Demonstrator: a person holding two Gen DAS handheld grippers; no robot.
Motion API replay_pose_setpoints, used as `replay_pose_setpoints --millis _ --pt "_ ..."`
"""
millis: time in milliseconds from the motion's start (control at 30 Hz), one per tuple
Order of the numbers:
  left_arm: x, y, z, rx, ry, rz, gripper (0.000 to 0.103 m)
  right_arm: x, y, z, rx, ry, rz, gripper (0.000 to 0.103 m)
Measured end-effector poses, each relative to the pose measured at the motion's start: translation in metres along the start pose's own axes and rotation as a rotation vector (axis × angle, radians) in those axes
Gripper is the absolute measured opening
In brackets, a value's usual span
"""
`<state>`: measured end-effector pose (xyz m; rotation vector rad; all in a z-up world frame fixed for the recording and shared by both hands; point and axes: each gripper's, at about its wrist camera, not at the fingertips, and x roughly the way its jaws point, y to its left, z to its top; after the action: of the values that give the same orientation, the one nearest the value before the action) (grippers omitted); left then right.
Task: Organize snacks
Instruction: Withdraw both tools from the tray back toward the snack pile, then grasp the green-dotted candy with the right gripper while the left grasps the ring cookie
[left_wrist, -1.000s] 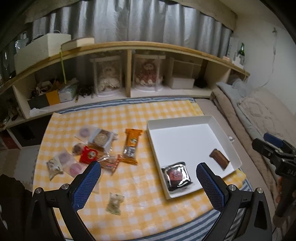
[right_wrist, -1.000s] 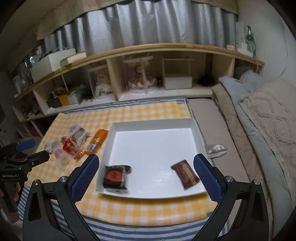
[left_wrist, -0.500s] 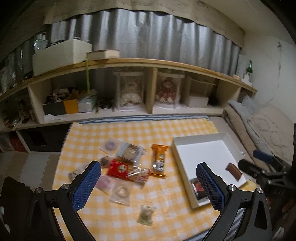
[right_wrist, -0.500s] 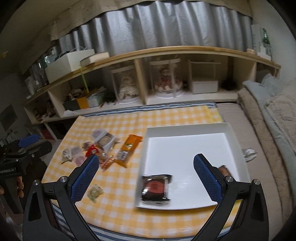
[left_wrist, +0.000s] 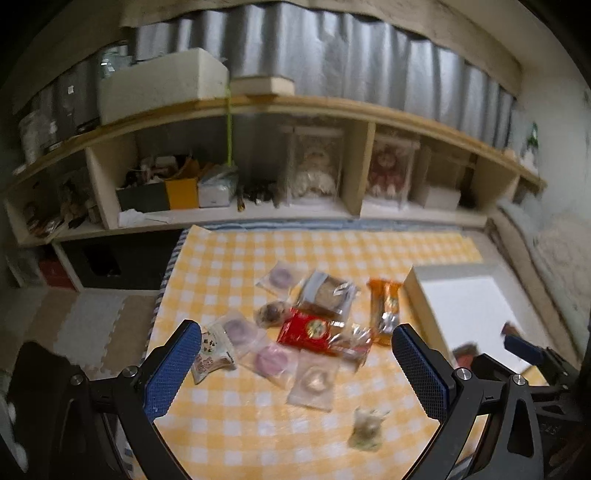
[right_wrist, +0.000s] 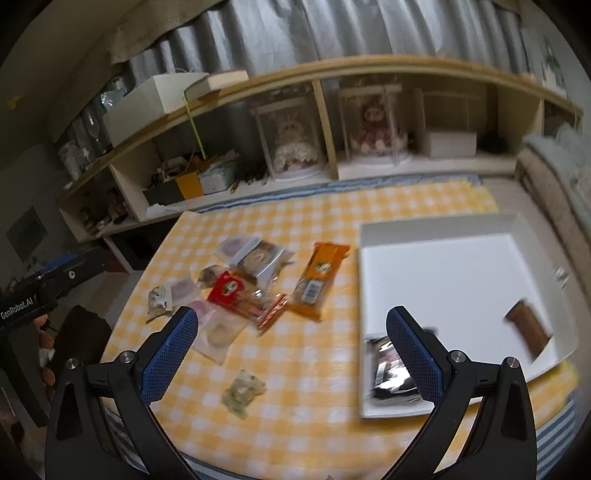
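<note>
Left wrist view pretty blurry, left gripper (left_wrist: 295, 360) spread wide and empty above the snack pile (left_wrist: 310, 325) on the yellow checked cloth (left_wrist: 229, 258), right gripper (right_wrist: 291, 345) also wide apart, holding nothing, white tray (right_wrist: 436, 227) beside the pile with a dark packet (right_wrist: 389, 371) and brown bar (right_wrist: 528, 330) inside.

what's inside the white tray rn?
Two snacks lie in the white tray: a dark foil packet at the near left corner, partly hidden behind a finger of the right tongs, and a brown bar near the right wall. The rest is bare.
</note>
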<state>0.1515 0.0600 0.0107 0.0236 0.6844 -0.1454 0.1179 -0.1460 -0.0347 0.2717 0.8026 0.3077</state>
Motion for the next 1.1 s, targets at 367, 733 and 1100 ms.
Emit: replay_pose_setpoints --millis 367,733,1100 --pt "0.074 0.028 0.009 -0.002 0.109 -0.091 0.103 0.065 0.009 -0.059 0.164 0.175 -0.047 0.103" --pt "0.137 0.029 0.011 -0.057 0.216 -0.142 0.103 0.091 0.043 -0.109 0.124 0.268 0.000 0.075" --pt "0.198 -0.006 -0.008 0.061 0.348 -0.118 0.091 0.094 0.039 -0.108 0.203 0.225 -0.024 0.051"
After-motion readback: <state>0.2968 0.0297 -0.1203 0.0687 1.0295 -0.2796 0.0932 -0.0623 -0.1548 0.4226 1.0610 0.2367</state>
